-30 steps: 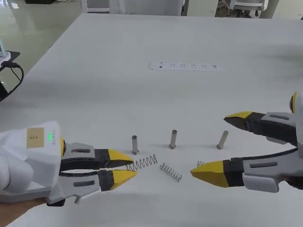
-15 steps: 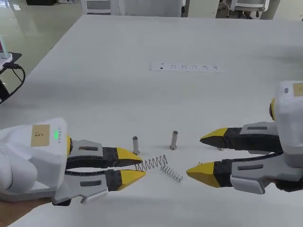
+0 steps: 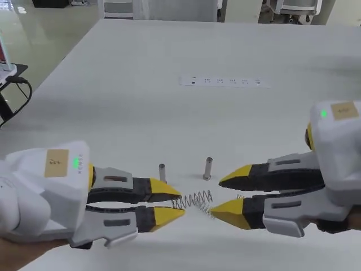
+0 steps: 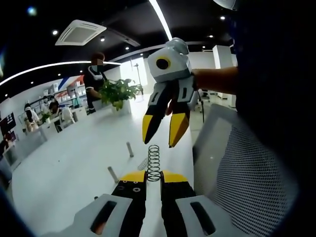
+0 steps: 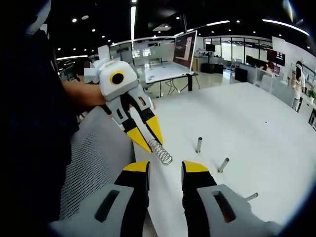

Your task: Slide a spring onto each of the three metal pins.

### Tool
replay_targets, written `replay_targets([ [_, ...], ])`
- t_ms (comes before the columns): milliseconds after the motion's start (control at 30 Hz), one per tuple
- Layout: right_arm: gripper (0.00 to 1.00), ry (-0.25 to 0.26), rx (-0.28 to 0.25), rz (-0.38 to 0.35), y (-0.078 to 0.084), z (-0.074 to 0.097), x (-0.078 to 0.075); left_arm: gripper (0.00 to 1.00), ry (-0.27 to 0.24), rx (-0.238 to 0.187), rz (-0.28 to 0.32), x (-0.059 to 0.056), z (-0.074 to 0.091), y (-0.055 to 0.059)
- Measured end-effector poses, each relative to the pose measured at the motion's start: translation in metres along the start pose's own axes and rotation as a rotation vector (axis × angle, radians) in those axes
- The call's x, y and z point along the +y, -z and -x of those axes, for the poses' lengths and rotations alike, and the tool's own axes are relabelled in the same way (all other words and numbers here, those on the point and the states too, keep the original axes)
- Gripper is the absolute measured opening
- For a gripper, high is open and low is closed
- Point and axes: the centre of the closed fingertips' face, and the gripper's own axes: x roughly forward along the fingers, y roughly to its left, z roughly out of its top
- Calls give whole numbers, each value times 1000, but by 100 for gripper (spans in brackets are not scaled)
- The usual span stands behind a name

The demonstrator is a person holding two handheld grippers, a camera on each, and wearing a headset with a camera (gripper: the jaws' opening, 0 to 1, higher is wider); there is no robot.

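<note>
now, silvery coiled spring (image 3: 194,199) in tight left gripper (image 3: 180,203); right gripper (image 3: 216,195) ajar, seemingly empty

A broad white worktop (image 3: 169,51) stretches to a far edge, with a flush white socket strip (image 3: 224,82) set into it. To its left lies a glossy pale floor (image 3: 39,28), where a black cable (image 3: 20,90) loops. The dark ceiling (image 4: 123,15) carries long white light strips (image 4: 160,19), small spotlights and a square air-conditioning vent (image 4: 79,32). A leafy green potted plant (image 4: 118,91) stands near the worktop's far end, with a standing person (image 4: 94,74) beside it. A grey mesh chair back (image 4: 242,168) is close by. Further off are a dark monitor (image 5: 185,49) on a white desk (image 5: 165,73) and glass partitions (image 5: 237,47).
</note>
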Motion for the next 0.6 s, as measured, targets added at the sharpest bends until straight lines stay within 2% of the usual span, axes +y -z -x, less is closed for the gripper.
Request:
replay_targets([
  [200, 21, -51, -20, -24, -5, 1, 8, 2, 13, -29, -9, -4, 1, -11],
  [300, 20, -80, -46, -50, -10, 3, 13, 2, 13, -46, -17, -4, 1, -18],
  [600, 15, -113, -79, -81, -14, 6, 14, 2, 37, -78, -44, -11, 0, -31],
])
